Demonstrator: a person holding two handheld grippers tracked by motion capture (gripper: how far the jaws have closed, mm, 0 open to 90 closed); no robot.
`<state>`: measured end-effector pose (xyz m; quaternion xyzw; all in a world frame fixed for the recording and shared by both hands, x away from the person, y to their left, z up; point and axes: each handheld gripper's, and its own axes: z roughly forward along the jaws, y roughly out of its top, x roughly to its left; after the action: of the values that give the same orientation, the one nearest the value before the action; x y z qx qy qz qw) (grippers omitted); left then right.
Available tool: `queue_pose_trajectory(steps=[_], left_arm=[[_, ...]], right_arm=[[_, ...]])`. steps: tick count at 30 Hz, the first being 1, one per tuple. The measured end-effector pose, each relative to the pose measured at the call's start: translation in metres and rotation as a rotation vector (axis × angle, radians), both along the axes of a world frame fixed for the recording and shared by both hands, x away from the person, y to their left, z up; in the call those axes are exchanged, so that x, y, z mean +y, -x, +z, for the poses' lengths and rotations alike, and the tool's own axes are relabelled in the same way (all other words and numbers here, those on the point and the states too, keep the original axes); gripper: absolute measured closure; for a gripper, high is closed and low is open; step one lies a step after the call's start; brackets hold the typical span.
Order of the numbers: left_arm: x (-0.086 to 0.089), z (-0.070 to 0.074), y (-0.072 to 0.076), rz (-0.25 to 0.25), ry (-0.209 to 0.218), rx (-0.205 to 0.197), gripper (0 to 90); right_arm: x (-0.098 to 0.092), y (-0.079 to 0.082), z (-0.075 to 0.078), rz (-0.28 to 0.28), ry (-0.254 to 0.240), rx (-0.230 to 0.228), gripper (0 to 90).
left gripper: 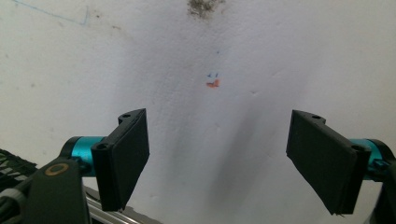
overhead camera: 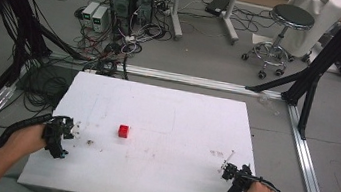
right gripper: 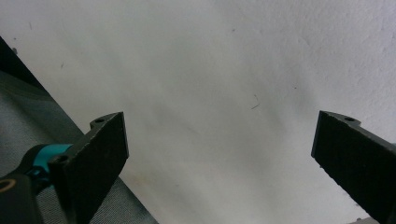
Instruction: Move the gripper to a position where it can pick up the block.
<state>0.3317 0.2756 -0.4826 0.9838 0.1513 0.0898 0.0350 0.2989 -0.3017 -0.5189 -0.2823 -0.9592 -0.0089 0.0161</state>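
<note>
Both tools, left tool and right tool, rest spread and empty at the bench edges, the cube ahead between them, nearer the left, likely light, stiff, best pinched across flat faces.

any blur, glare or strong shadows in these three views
High view: soft overall, red cube small but readable, no glare. Left gripper view: sharp, faint shadow streaks on the table between the open jaws. Right gripper view: dimmer, greyish, jaws slightly soft.
</note>
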Motion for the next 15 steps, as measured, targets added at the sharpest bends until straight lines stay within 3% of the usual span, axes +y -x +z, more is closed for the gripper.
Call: queue_pose_trajectory(steps=[11, 15], left_arm=[[-0.018, 0.012, -0.019, -0.035, -0.032, 0.005, 21.5], [-0.025, 0.017, -0.027, -0.055, -0.024, 0.006, 21.5]], right_arm=[[0.000, 0.000, 0.000, 0.000, -0.005, 0.000, 3.1], [0.001, 0.000, 0.000, 0.004, -0.010, -0.001, 3.1]])
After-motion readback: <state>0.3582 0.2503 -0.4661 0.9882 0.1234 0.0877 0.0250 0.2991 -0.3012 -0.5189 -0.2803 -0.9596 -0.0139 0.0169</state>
